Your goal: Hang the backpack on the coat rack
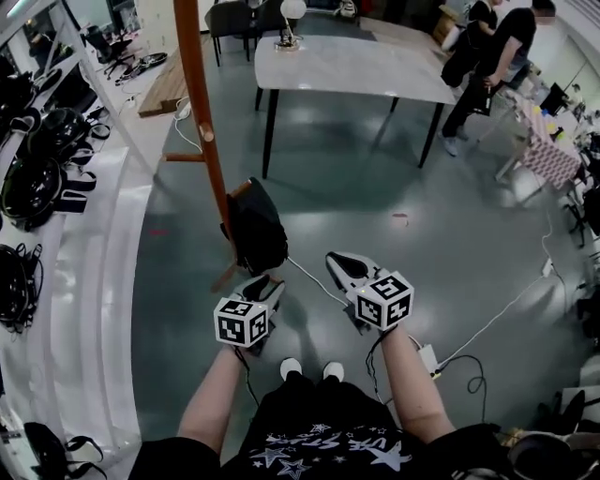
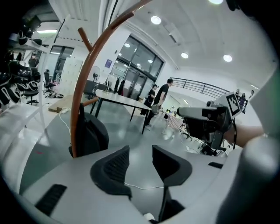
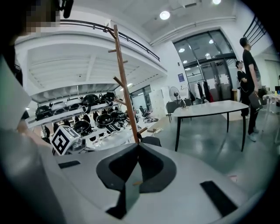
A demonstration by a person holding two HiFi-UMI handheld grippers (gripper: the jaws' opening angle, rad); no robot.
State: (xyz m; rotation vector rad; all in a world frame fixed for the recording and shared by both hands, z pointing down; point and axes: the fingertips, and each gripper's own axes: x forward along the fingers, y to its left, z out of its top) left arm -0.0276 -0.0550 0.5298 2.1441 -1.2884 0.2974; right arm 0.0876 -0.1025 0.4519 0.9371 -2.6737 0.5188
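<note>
Item 1: backpack [image 1: 255, 225]. Black, soft-sided, upright. It sits low at the foot of the coat rack, pressed against the pole, on the grey floor [image 1: 375, 197]

Item 2: coat rack [image 1: 202, 112]. A brown wooden pole with short pegs branching off at several heights. It rises just left of the backpack, and one splayed foot shows below the bag

Item 3: left hand-held gripper [image 1: 270, 281]. Grey body with black ribbed pads and a cube of square markers at the rear, held on a bare forearm. Released: the jaws stand well apart with only floor and a thin white cable seen between them. It is aimed towards the backpack and near it, but not touching

Item 4: right hand-held gripper [image 1: 336, 259]. Same make, cube at the rear. Clenched: the pads meet tip to tip with nothing between them. It is beside the left one and further from the backpack

Item 5: counter [image 1: 347, 66]. A white top on dark legs, well beyond the rack, carrying a lamp [image 1: 291, 23]

Item 6: shelf [image 1: 84, 281]. White, along the left wall, loaded with black headsets [image 1: 33, 183]

Item 7: cable [image 1: 497, 319]. White, trailing over the floor at right

Item 8: two people [image 1: 497, 56] in dark clothes, standing at the counter's far corner
</note>
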